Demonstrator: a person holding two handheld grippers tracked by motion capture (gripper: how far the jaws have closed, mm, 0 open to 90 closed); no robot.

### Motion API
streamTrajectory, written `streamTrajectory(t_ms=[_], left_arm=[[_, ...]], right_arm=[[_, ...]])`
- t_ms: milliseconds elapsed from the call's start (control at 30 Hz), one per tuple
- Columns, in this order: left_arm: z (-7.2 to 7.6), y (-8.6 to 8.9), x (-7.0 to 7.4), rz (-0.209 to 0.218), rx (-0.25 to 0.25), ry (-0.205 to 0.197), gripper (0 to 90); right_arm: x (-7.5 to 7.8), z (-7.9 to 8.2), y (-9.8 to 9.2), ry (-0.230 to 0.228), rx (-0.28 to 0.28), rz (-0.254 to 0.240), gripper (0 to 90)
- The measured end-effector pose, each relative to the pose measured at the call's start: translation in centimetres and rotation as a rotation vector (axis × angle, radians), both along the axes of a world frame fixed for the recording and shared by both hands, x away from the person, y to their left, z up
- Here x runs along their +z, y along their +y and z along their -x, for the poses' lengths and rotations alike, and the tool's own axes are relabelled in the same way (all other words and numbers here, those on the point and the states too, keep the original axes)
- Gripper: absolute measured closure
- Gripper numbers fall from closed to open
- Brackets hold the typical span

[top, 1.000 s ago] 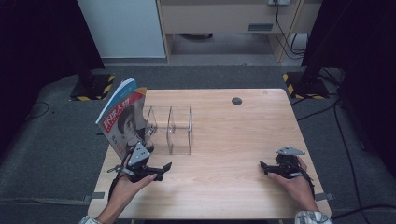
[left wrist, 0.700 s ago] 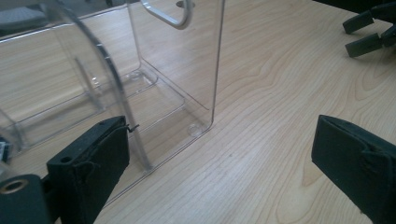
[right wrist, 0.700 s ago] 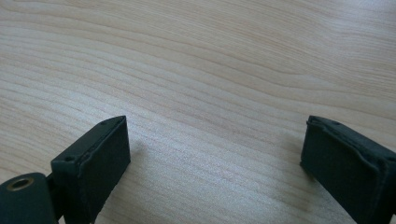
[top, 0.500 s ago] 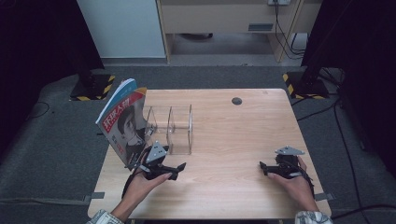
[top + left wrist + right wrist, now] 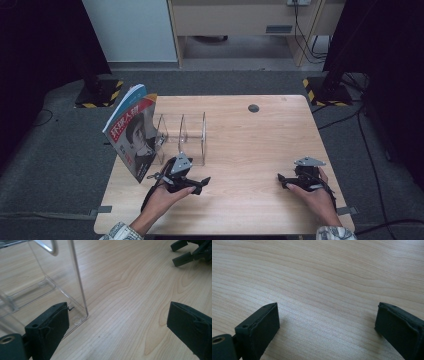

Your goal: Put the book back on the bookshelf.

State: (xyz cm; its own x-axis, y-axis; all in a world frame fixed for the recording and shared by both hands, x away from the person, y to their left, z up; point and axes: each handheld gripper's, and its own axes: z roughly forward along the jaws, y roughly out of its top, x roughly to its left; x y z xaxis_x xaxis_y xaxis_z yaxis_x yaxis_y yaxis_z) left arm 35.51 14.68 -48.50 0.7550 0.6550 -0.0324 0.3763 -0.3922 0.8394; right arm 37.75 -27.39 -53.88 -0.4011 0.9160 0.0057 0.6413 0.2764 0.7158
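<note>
Left gripper [image 5: 197,183] and right gripper [image 5: 285,181] both spread wide, holding nothing, low over wooden bench [image 5: 250,145]; clear rack [image 5: 182,132] beside left; dark room.

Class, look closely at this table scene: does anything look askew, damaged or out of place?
The magazine stands out: it tilts steeply at the left end of the clear rack, overhanging the table's left edge. No damage or spill shows. Both grippers are open and empty.

I see my left black plastic two-jaw gripper [image 5: 200,182] and its right twin [image 5: 284,181], each topped by a grey three-cornered plate. Their blocky matte jaws carry brass-ringed screw holes near the base. Pale patterned sleeve cuffs [image 5: 120,233] cover both wrists.
</note>
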Motion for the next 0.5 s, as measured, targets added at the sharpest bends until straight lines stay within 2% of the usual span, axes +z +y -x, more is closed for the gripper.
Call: streamTrajectory(t_ms=[233,500], left_arm=[[0.0,-1.5,-0.4,-0.011,-0.023,0.010,4.2],[0.0,-3.5,-1.1,-0.046,-0.052,0.030,4.6]], right_arm=[[0.0,0.0,0.0,-0.001,0.000,0.001,5.7],[0.0,0.0,0.0,0.002,0.001,0.001,5.8]])
